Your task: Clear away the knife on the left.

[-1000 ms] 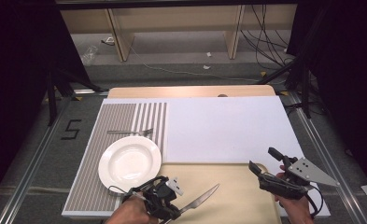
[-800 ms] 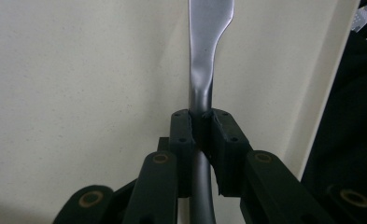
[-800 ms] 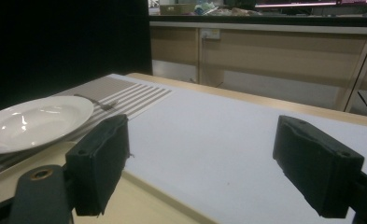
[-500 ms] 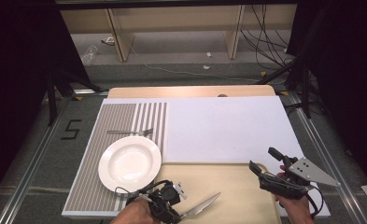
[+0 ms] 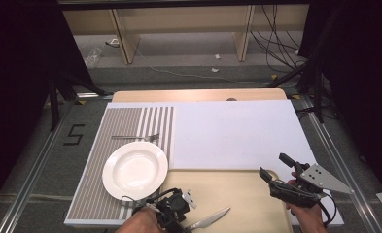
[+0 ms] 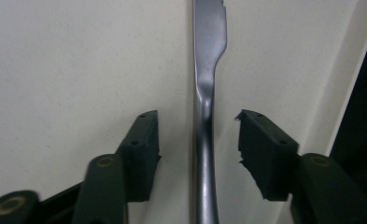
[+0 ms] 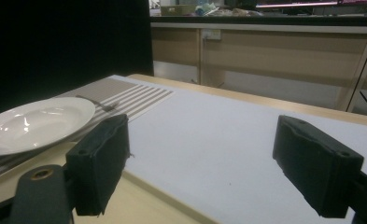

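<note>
A metal table knife (image 5: 211, 220) lies flat on the beige board (image 5: 237, 191) near the table's front edge, its blade pointing right. In the left gripper view the knife (image 6: 209, 46) runs straight up between the two black jaws. My left gripper (image 5: 189, 215) (image 6: 197, 135) has just been opening. Its pads (image 6: 144, 140) stand clear of the handle on both sides, so the knife is between them without being pressed. My right gripper (image 5: 274, 166) (image 7: 200, 154) hovers open over the board's right end with nothing between its jaws.
A white plate (image 5: 135, 170) (image 7: 31, 123) sits on the striped placemat (image 5: 89, 194) at the left, with a fork (image 5: 135, 137) (image 7: 97, 102) lying behind it. A white mat (image 5: 232, 131) covers the table's middle and right. Shelving and cables lie beyond the far edge.
The left gripper and knife slid a little toward the table's front edge. The jaws, shut on the knife handle before, now stand apart from it. The right gripper has not moved.
</note>
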A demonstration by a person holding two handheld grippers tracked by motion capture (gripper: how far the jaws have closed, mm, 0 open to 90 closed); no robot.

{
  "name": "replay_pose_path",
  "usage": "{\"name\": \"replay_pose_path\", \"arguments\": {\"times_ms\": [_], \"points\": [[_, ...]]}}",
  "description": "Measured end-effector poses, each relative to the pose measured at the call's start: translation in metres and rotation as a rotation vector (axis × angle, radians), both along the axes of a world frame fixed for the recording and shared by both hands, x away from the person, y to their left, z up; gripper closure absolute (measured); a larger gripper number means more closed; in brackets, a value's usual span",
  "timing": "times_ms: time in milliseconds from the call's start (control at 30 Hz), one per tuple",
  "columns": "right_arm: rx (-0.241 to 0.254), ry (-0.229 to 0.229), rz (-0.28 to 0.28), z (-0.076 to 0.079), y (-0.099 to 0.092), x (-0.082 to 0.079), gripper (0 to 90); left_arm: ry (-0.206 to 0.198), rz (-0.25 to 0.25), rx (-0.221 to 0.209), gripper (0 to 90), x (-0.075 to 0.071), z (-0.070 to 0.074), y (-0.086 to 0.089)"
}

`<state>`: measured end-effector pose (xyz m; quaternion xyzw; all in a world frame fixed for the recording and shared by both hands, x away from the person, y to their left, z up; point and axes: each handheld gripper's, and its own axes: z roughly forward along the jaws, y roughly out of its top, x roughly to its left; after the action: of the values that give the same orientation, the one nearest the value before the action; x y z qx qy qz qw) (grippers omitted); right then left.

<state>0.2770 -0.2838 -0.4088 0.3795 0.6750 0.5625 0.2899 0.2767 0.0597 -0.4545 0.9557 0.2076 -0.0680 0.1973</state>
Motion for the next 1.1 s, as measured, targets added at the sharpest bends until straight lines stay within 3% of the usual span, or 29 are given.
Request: {"name": "replay_pose_path", "arguments": {"times_ms": [100, 167, 233, 300, 333, 367, 500, 733, 1100], "points": [[0.0, 0.0, 0.0, 0.0, 0.0, 0.0, 19.6, -0.046, -0.003, -0.052, 38.8, -0.004, 0.006, -0.002], [-0.002, 0.001, 0.0, 0.0, 0.0, 0.0, 19.6, -0.086, -0.038, -0.094, 34.2, -0.008, 0.01, -0.004], [-0.001, 0.0, 0.0, 0.0, 0.0, 0.0, 19.6, -0.102, -0.037, -0.106, 31.3, -0.01, 0.012, -0.005], [-0.003, 0.0, 0.001, 0.0, 0.0, 0.0, 19.6, -0.165, -0.068, -0.167, 36.2, -0.015, 0.013, -0.008], [-0.002, 0.0, 0.0, 0.0, 0.0, 0.0, 19.6, -0.165, -0.068, -0.167, 38.9, -0.015, 0.013, -0.008], [-0.002, -0.003, 0.001, 0.0, 0.0, 0.0, 19.6, -0.2, -0.085, -0.166, 43.3, -0.018, 0.012, -0.009], [-0.002, -0.001, 0.002, 0.0, 0.0, 0.0, 19.6, -0.222, -0.113, -0.16, 58.9, -0.022, 0.01, -0.012], [-0.002, 0.0, 0.003, 0.0, 0.0, 0.0, 19.8, -0.224, -0.155, -0.122, 79.2, -0.027, 0.001, -0.021], [-0.005, -0.001, 0.005, 0.0, 0.001, 0.0, 20.0, -0.239, -0.193, -0.086, 88.9, -0.028, -0.007, -0.028]]}}
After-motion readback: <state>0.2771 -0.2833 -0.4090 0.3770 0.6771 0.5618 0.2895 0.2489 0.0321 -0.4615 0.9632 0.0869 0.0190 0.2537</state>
